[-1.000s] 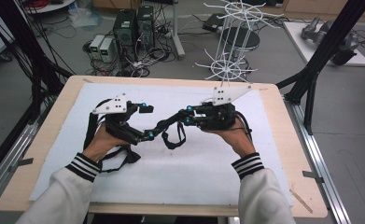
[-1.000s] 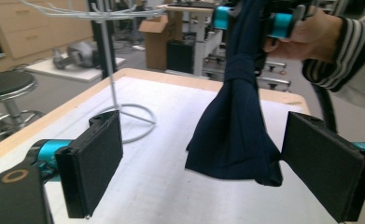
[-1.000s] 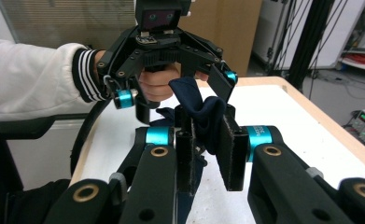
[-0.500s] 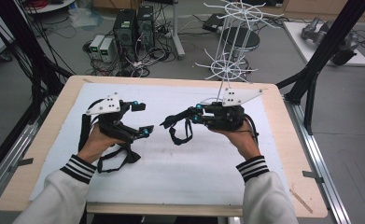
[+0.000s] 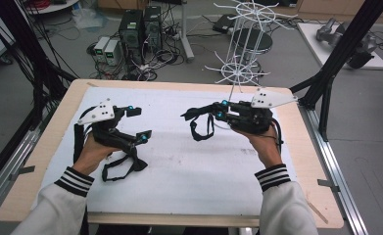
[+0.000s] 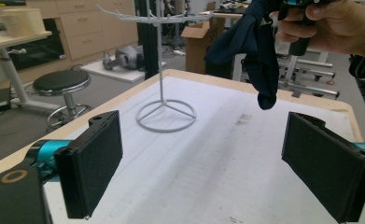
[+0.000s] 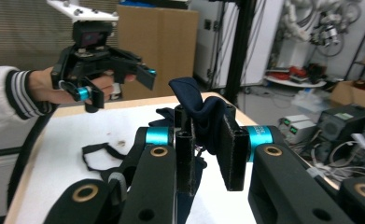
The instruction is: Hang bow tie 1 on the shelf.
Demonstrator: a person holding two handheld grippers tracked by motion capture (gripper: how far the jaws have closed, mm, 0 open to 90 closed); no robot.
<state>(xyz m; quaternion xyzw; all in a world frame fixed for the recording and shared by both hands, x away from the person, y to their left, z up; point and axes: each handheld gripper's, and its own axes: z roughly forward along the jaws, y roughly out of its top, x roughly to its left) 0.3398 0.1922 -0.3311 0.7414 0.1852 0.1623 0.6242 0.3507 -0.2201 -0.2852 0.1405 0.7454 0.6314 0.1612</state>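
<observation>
- High view: the right gripper [image 5: 191, 116] pinches a dark navy cloth item [image 5: 202, 128], most likely a sock or a strip of fabric, above the white table cover [image 5: 189, 166]. The cloth hangs in a loose loop below the jaw tips, clear of the surface. The left gripper [image 5: 139, 124] is held well apart from it, its jaws spread and holding nothing. A white wire rack [image 5: 243, 54] stands at the far edge of the table, behind the right hand [image 5: 262, 144].
- Left gripper view: the two black padded jaws stand wide open with bare table between them. Beyond them, the cloth [image 6: 259, 46] dangles from the other gripper in soft folds, tapering to a limp lower end. The rack's ring-shaped base [image 6: 166, 115] rests on the cover, near the table's far corner.
- Right gripper view: the jaws are pressed onto a bunched fold of the cloth [image 7: 196, 109], which bulges up over the pads. The left gripper [image 7: 140, 77] hovers farther off, open.
- Handling, as a judgement: the cloth looks light, soft and floppy, neither fragile nor slippery against the rough pads. It will sag and swing wherever it is unsupported, so a second hold is best taken on the hanging lower end or an edge, not the bunched middle, to spread it out.
</observation>
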